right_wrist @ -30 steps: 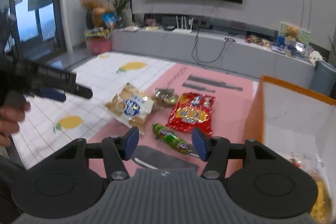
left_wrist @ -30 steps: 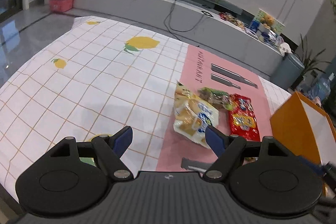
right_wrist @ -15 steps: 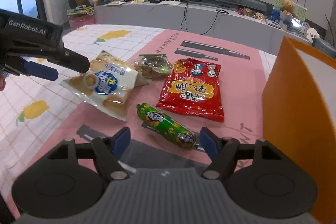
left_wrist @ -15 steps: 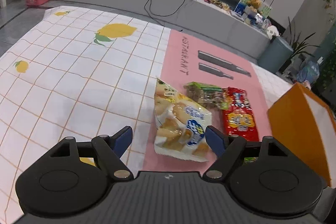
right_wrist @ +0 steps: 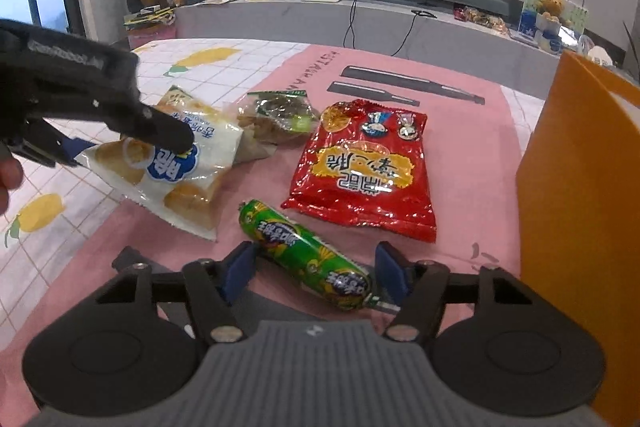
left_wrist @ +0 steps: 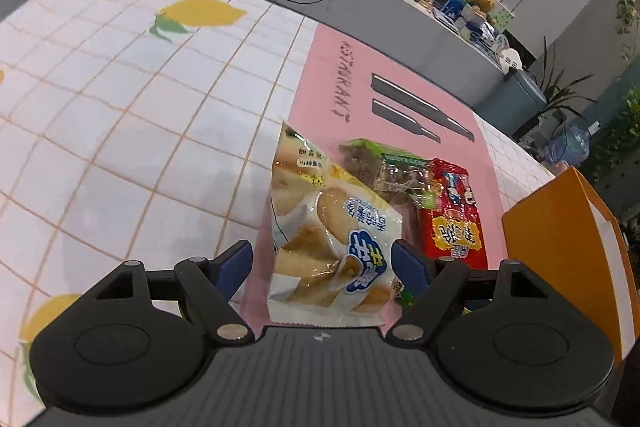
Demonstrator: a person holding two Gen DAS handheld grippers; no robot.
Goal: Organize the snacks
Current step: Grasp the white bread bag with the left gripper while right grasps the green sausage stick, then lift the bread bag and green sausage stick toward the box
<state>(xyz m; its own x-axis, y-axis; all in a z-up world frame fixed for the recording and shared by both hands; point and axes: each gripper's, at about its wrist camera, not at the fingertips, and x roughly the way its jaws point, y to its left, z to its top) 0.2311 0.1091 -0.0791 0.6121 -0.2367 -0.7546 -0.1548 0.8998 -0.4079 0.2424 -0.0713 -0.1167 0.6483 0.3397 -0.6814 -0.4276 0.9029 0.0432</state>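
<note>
A clear bag of small breads [left_wrist: 332,227] lies on the pink mat [left_wrist: 352,75] between the jaws of my left gripper [left_wrist: 322,263]. That gripper is open and its pads stand clear of the bag. The right wrist view shows the same bag [right_wrist: 180,167] under the left gripper [right_wrist: 130,147]. A green sausage stick [right_wrist: 304,251] lies aslant between the jaws of my right gripper [right_wrist: 316,267]. Those jaws are closing, and the pads do not press on the stick. A red snack bag [right_wrist: 368,167] and a small green-topped clear bag [right_wrist: 280,119] lie just beyond.
An orange box [right_wrist: 576,187] stands open at the right edge of the mat, close to the right gripper. A white checked cloth with lemons [left_wrist: 120,107] covers the table to the left. A hand [right_wrist: 8,179] shows at the left edge. A grey TV bench runs behind.
Both grippers have come down and forward onto the snacks. The left one now straddles the bread bag. The right one now straddles the green stick, its jaws having widened and then narrowed.
</note>
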